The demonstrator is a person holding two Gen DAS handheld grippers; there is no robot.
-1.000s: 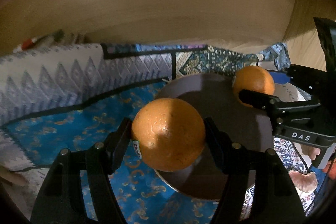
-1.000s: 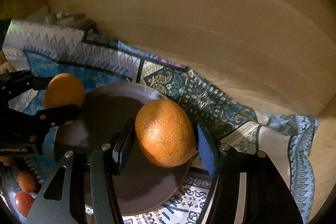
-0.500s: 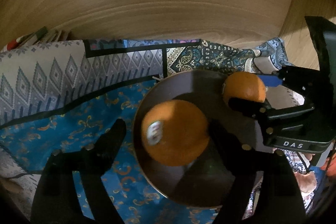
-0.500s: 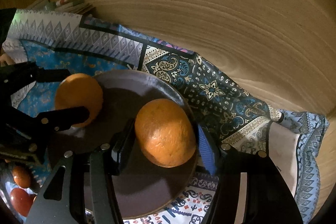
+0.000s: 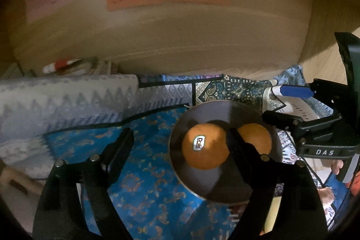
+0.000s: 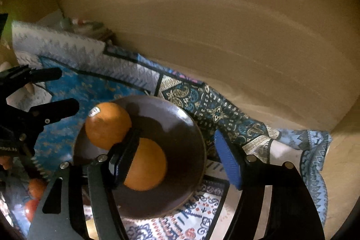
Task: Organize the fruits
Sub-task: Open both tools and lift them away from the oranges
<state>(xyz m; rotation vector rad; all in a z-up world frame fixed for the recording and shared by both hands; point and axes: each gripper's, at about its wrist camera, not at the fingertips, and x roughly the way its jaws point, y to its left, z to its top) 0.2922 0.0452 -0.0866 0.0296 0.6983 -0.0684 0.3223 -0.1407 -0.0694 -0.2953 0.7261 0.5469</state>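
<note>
On the patterned cloth (image 5: 139, 172) by the wall, our left gripper (image 5: 180, 145) and right gripper (image 6: 175, 150) hung wide open over two firm, round, roll-prone oranges (image 5: 204, 146) touching in the dark plate (image 6: 189, 127), best pinched across their middles.

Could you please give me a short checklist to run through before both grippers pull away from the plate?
1. Left gripper open, holding nothing: ok.
2. Right gripper open, holding nothing: ok.
3. Stickered orange resting on the dark plate: ok.
4. Second orange resting on the same plate beside the first: ok.
5. Right gripper's fingers apart from the second orange: cannot tell; one finger overlaps both oranges in the right wrist view.
6. More fruit left to sort: cannot tell; reddish round things show off the plate, blurred.
</note>
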